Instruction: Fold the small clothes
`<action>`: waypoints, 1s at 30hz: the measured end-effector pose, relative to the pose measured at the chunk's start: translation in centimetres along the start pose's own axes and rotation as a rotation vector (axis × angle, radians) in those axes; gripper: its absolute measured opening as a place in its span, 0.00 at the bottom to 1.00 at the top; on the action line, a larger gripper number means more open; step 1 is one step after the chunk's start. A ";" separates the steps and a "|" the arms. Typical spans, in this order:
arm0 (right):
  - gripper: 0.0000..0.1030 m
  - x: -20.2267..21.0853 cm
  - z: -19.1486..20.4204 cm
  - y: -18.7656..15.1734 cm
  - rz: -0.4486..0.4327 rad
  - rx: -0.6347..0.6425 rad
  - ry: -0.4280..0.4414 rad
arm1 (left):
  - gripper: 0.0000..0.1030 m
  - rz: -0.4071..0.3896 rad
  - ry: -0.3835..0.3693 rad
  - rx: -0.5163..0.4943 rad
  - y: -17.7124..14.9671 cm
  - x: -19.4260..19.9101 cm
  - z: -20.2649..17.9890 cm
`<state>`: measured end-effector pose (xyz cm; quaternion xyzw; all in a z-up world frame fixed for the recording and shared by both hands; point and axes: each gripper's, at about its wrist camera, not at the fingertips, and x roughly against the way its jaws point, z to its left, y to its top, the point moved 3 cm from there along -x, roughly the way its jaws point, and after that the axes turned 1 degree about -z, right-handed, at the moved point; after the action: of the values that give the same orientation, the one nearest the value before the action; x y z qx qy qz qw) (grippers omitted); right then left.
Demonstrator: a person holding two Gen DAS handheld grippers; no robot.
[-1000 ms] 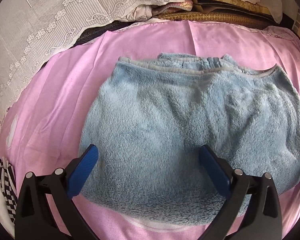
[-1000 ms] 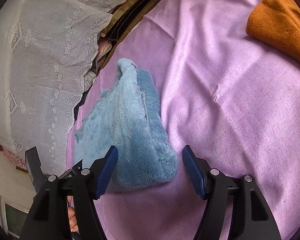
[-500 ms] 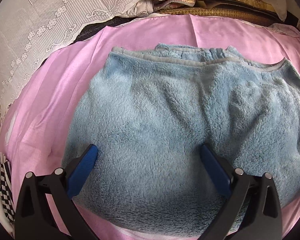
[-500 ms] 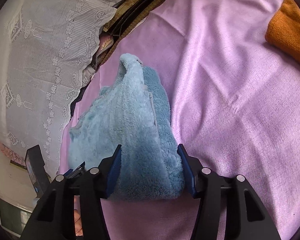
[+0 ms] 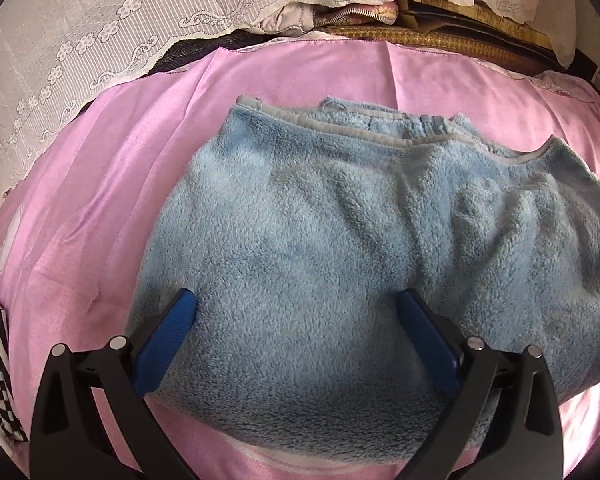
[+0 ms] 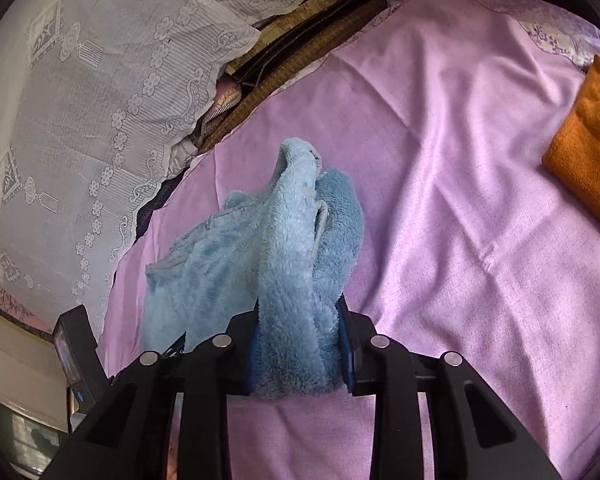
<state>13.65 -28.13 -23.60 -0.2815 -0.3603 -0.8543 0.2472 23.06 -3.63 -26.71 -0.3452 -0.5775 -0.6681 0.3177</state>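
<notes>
Two tongs work one garment: the left tongs (image 5: 296, 336) are spread wide over its near part, the right tongs (image 6: 300, 344) pinch its bunched right end. The single blue fleece garment (image 5: 340, 240) is fluffy, grey-trimmed along its far edge, lying on the pink sheet (image 5: 100, 184). One orange cloth (image 6: 588, 152) lies far right; white lace fabric (image 5: 80, 40) lies beyond.

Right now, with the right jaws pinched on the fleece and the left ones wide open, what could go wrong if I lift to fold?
1. The right gripper clamps a thick bunch of the blue fleece garment; layers may slip or drag unevenly.
2. The left gripper is open over the near edge, so that side could sag or twist.
3. The pink sheet is wrinkled and may snag or be pulled along.
</notes>
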 end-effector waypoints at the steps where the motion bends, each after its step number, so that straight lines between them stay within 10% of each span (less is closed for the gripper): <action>1: 0.29 0.3 0.8 0.3 -0.009 0.016 -0.002 | 0.96 -0.008 0.002 -0.009 -0.2 0.0 -0.1; 15: 0.27 0.3 17.3 0.3 -0.082 0.428 -0.035 | 0.95 -0.058 -0.159 0.173 -1.0 1.8 6.6; 23: 0.27 -4.4 27.6 -6.8 -0.021 0.792 -0.015 | 0.95 -0.053 -0.090 0.394 -2.6 1.4 18.1; 30: 0.27 -11.0 29.1 -14.3 0.108 0.990 -0.100 | 0.95 -0.030 -0.003 0.469 -4.1 0.7 23.2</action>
<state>21.42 5.04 -20.71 -0.1892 -0.7188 -0.5523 0.3774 21.47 19.90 -26.25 -0.2543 -0.7224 -0.5200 0.3783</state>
